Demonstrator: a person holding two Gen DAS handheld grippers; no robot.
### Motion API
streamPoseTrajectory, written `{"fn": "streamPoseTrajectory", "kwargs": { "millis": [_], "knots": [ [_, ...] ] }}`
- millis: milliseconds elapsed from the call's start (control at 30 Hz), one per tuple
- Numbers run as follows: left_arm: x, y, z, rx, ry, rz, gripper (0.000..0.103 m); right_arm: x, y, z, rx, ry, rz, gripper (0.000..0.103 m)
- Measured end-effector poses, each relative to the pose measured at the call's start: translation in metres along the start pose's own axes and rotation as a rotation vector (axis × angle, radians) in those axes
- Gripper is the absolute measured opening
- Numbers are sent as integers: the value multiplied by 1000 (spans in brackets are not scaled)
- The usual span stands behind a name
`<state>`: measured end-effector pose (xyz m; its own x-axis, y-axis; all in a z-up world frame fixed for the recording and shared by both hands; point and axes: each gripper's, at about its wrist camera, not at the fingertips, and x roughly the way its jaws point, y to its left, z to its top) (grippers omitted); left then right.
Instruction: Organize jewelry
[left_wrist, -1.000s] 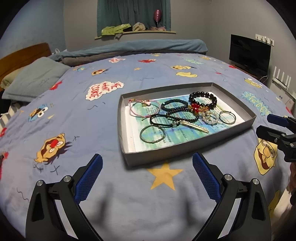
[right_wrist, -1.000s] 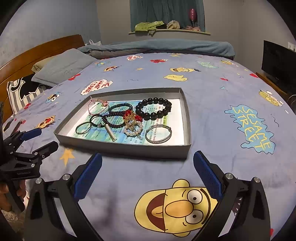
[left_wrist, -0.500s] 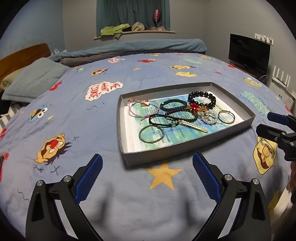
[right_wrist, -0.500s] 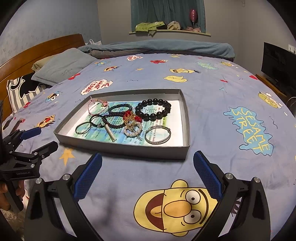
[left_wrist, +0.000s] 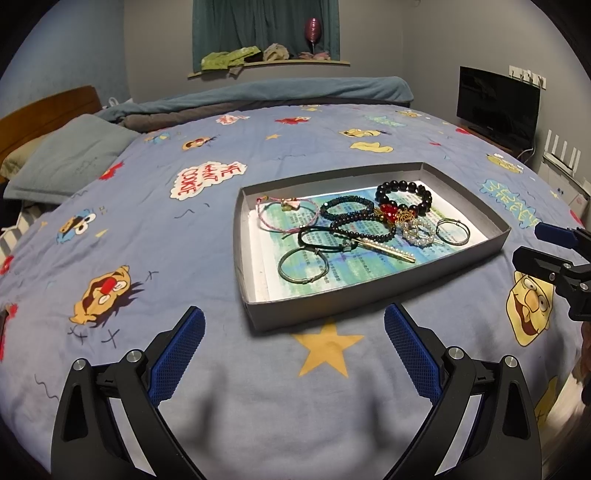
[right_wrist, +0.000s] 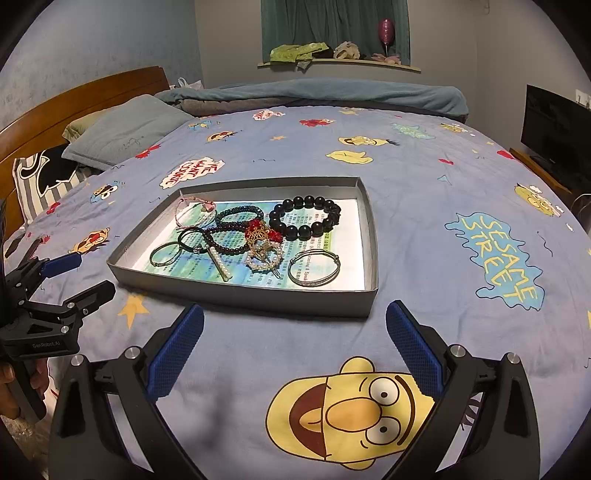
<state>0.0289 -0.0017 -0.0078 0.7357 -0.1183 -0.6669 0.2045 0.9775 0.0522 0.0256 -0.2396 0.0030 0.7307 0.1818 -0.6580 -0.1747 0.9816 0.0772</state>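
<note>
A shallow grey cardboard tray (left_wrist: 369, 295) (right_wrist: 240, 295) lies on the bed with a tangled pile of jewelry. It holds a black bead bracelet (left_wrist: 404, 190) (right_wrist: 306, 218), a pink cord bracelet (left_wrist: 286, 214), a silver bangle (right_wrist: 314, 271), a green bangle (left_wrist: 303, 267), dark bead strands, a red and gold charm (right_wrist: 260, 230) and a pearl bar (right_wrist: 219, 264). My left gripper (left_wrist: 293, 350) is open and empty, just short of the tray's near edge. My right gripper (right_wrist: 295, 350) is open and empty near the tray's near edge.
The bed has a blue cartoon-print cover (right_wrist: 443, 177). Pillows (left_wrist: 70, 158) and a wooden headboard (right_wrist: 74, 103) are at the left. A rolled blanket (left_wrist: 277, 92) lies at the far end. A dark TV (left_wrist: 496, 107) stands at the right.
Almost nothing has moved. Both grippers stay open and hold nearly the same place before the tray.
</note>
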Motion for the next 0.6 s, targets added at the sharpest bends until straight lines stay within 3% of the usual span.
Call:
{"fn": "streamPoseTrajectory", "kwargs": {
  "millis": [600],
  "knots": [
    [-1,-1,0,7,-4,2,97,0,0,-1,-3,2,0,98]
  ]
}}
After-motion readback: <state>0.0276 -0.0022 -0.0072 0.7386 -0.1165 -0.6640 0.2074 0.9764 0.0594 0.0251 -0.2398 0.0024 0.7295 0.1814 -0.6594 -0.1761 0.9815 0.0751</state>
